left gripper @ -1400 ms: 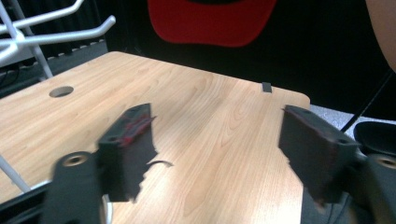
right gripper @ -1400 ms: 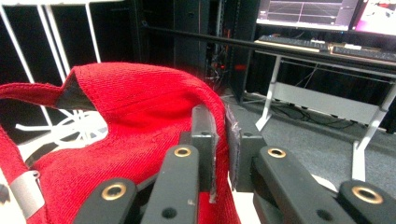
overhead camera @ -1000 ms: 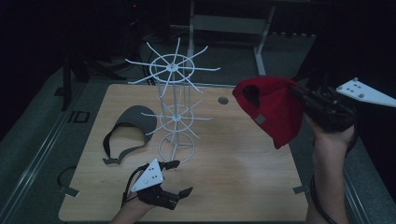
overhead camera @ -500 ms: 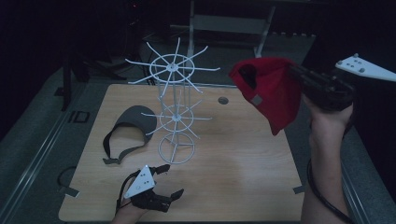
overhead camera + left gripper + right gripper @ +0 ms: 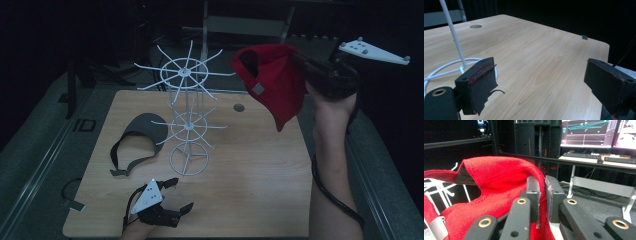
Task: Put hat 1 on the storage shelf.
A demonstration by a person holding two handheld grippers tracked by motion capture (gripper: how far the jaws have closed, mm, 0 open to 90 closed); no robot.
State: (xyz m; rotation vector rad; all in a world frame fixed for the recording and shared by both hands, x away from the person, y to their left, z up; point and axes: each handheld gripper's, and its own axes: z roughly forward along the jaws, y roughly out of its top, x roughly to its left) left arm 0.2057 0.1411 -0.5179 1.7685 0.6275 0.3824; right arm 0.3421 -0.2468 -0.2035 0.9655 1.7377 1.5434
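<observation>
A red cap (image 5: 272,82) hangs in the air at the right of a white wire rack (image 5: 188,115), level with its top ring. My right gripper (image 5: 300,62) is shut on the cap's edge; in the right gripper view the red fabric (image 5: 499,195) is pinched between the two pads (image 5: 533,192). My left gripper (image 5: 177,196) rests low over the table's front edge, open, with nothing between its fingers (image 5: 477,82). The rack's round base (image 5: 439,71) lies just beyond its left finger. A dark grey visor (image 5: 140,137) lies on the table left of the rack.
The wooden table (image 5: 250,180) has a round hole (image 5: 239,107) at the back. Bare wood stretches to the right of the rack's base. A cable (image 5: 330,192) trails down along the right forearm. Dark shelving and a metal frame (image 5: 250,25) stand behind the table.
My right gripper has lifted the red cap up and left, toward the rack's top ring. The left gripper has sunk toward the table's front edge and stays open.
</observation>
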